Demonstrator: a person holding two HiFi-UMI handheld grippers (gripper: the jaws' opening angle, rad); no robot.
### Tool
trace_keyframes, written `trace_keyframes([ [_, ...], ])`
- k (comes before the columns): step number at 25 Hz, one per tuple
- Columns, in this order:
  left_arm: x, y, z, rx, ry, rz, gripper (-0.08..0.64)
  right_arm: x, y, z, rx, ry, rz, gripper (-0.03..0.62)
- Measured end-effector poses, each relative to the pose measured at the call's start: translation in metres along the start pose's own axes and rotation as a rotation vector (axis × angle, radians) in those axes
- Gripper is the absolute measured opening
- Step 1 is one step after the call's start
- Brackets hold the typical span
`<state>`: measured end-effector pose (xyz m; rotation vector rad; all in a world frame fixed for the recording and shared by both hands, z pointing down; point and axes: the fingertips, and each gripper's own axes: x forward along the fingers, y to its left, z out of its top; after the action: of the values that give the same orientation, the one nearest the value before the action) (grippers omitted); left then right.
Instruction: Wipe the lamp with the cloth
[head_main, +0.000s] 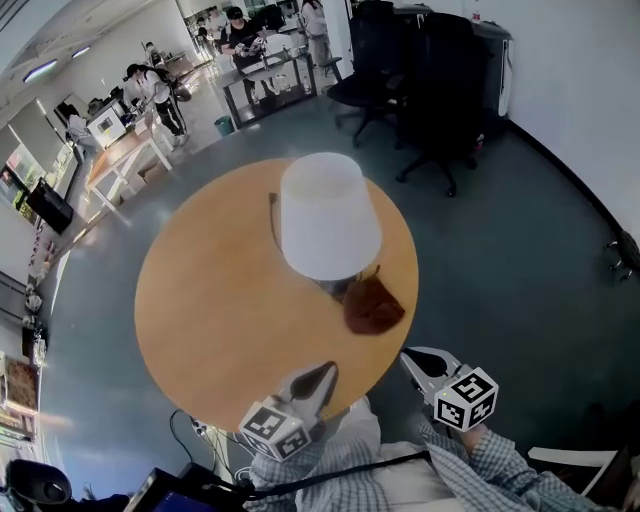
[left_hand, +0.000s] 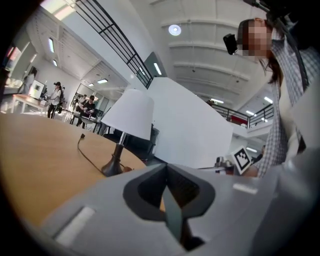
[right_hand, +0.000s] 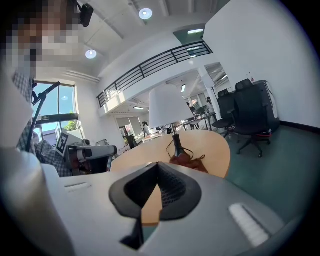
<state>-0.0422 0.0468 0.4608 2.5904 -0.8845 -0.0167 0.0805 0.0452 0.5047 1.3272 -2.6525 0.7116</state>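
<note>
Matt white lampshade (head_main: 328, 215), smooth wooden table (head_main: 200, 300) (faint sheen), soft crumpled brown cloth (head_main: 372, 305)

The room is bright and evenly lit by round ceiling lights (left_hand: 174, 30) high above the lamp (head_main: 328, 215), which throws only a faint shadow on the bench (head_main: 215, 300) beneath, while fisheye distortion bends and darkens every view's edges.

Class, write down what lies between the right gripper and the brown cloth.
Only bare wood. The head view shows a plain strip of table between the shut right gripper and the cloth, which lies by the lamp.
</note>
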Motion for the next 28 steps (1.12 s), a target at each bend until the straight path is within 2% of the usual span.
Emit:
trace_keyframes([
  [9,0.044,0.048,0.024,-0.090,-0.021,-0.076,0.005,0.067,-0.026,0.039,-0.028,0.013,-0.023,0.005],
  [14,0.068,0.073,0.030,-0.230,-0.088,-0.042,0.005,0.078,-0.045,0.034,-0.025,0.036,-0.024,0.005],
  [18,0.091,0.090,0.040,-0.300,-0.131,-0.040,0.008,0.093,-0.062,0.041,-0.039,0.067,0.009,0.005],
  [22,0.096,0.090,0.049,-0.375,-0.178,-0.067,0.136,0.100,-0.062,0.045,-0.056,0.106,0.047,0.005],
  [26,0.109,0.099,0.058,-0.448,-0.240,-0.107,0.215,0.116,-0.067,0.044,-0.088,0.142,0.087,0.005],
  [28,0.116,0.104,0.065,-0.476,-0.283,-0.126,0.231,0.124,-0.070,0.041,-0.112,0.165,0.106,0.005],
])
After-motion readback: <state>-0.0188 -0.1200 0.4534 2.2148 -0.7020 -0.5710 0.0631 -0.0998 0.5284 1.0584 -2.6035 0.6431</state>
